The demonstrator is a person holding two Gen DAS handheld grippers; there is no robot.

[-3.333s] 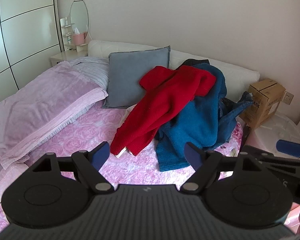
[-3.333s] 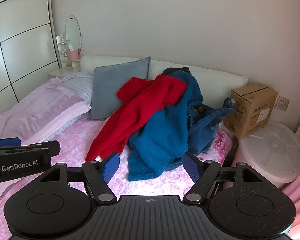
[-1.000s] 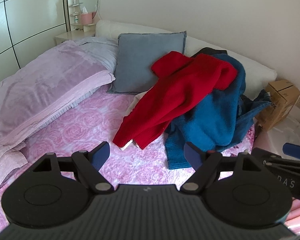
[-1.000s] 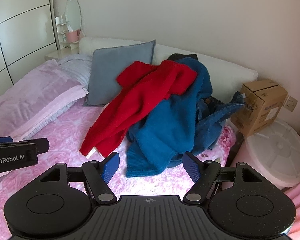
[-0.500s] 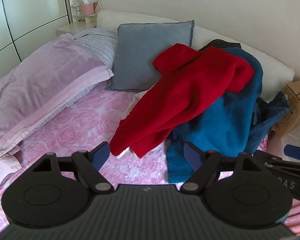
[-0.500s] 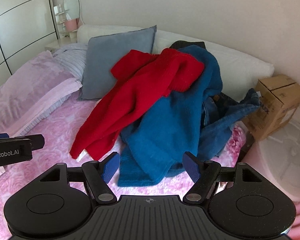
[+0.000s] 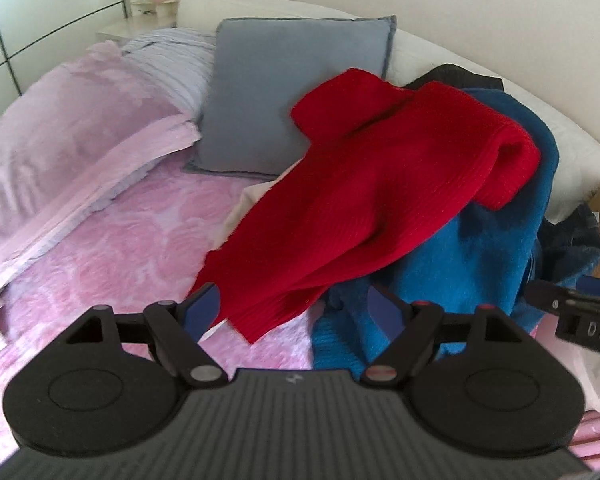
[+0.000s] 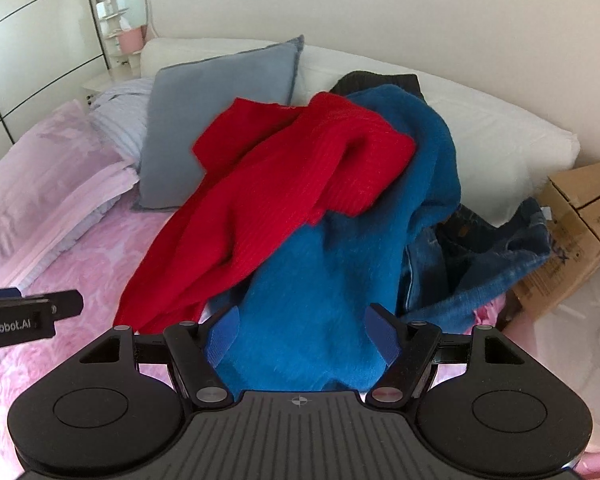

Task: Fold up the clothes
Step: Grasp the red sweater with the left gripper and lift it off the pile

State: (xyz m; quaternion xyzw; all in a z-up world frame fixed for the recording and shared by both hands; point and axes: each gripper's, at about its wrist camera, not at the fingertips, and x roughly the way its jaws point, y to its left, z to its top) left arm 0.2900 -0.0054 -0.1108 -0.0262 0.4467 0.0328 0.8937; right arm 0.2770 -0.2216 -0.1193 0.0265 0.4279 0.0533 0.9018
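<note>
A red knit sweater (image 7: 364,196) (image 8: 268,192) lies draped over a fuzzy blue sweater (image 7: 476,264) (image 8: 324,288) in a pile on the pink bed. Denim jeans (image 8: 484,264) and a dark garment (image 8: 376,80) sit in the same heap. My left gripper (image 7: 296,314) hangs open just above the red sweater's lower hem, holding nothing. In the right wrist view my right gripper (image 8: 302,336) is open over the blue sweater's lower edge, with nothing between its fingers. Each gripper's tip shows at the edge of the other's view.
A grey cushion (image 7: 292,92) leans on the white headboard (image 8: 480,136) behind the pile. A folded pink blanket (image 7: 68,152) lies along the left. A cardboard box (image 8: 580,232) and a white round lid (image 8: 572,344) stand at the right of the bed. Pink rose bedspread (image 7: 112,256) lies bare in front.
Both grippers have moved forward and down toward the pile, which now looms larger. The fingers stay open and the clothes have not moved.
</note>
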